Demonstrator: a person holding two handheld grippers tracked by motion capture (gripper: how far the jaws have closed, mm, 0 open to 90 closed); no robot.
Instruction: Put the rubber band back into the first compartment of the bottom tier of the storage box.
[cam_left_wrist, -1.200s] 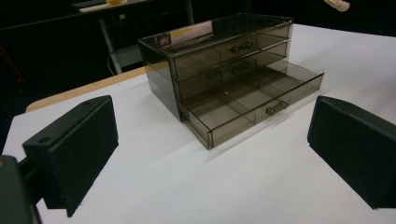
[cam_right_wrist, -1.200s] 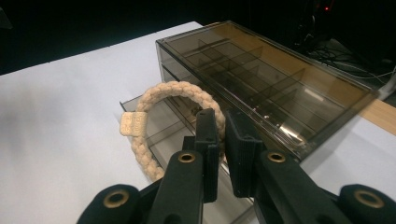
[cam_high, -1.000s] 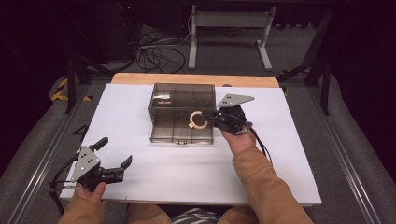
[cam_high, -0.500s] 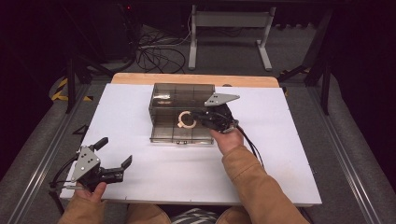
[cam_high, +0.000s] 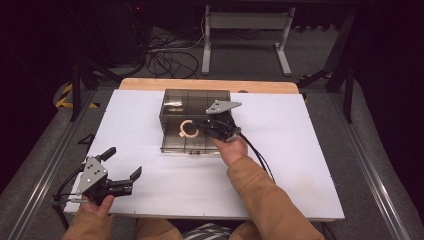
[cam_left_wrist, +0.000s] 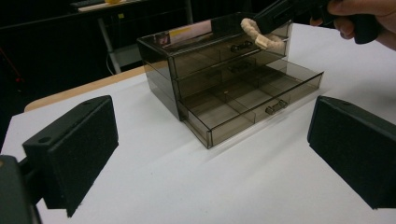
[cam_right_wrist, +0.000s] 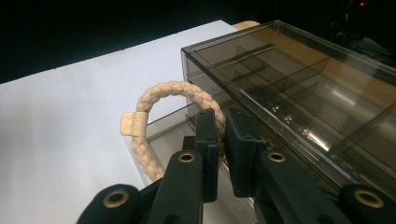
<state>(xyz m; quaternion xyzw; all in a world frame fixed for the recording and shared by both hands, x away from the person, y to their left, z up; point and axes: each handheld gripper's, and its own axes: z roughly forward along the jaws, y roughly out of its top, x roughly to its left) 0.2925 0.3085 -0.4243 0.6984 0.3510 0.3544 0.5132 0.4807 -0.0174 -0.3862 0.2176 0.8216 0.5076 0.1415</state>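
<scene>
dark room | white table (cam_high: 300, 165) | smoky drawer box (cam_high: 195, 107) | grey floor (cam_high: 380, 150)

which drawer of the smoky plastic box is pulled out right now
The bottom drawer is out. In the left gripper view it juts forward from the drawer box, its dividers exposed, while the two drawers above sit flush.

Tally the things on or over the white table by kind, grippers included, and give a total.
Smoky plastic drawer boxes: 1
Braided cream rope rings: 1
Hand-held grippers: 2, the left gripper and the right gripper
Total: 4
</scene>
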